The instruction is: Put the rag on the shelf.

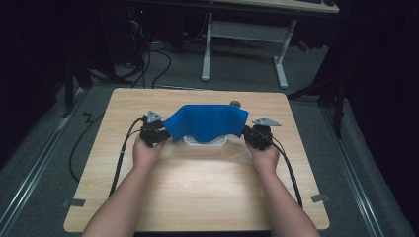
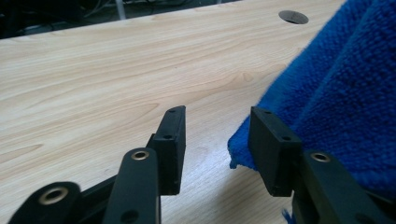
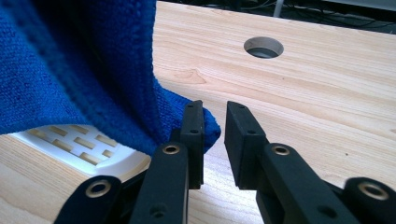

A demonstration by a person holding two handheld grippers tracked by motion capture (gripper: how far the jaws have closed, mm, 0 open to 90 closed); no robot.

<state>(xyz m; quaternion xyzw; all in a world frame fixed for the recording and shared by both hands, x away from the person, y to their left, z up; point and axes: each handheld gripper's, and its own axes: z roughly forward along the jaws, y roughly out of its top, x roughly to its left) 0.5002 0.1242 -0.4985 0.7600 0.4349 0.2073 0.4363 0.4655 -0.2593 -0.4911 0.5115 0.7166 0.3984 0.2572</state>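
A blue cloth (image 1: pixel 207 123) drapes over a white slotted tray (image 3: pixel 79 144) mid-desk (image 1: pixel 197 192). The left hand-held gripper (image 2: pixel 217 140) stands wide open beside the cloth's corner, holding nothing; the right hand-held gripper (image 3: pixel 215 135) is narrowly open, cloth edge against its jaw, ungripped

Both forearms are extending forward from the bottom edge of the high view, roughly parallel and set well apart. The left hand (image 1: pixel 144 150) is gripping the left gripper (image 1: pixel 159 132), whose jaws are pointing inward and standing apart with a clear gap between them. The right hand (image 1: pixel 266 154) is gripping the right gripper (image 1: pixel 249 133), whose jaws are also pointing inward and standing slightly apart. A cable is trailing back from each gripper alongside its forearm.
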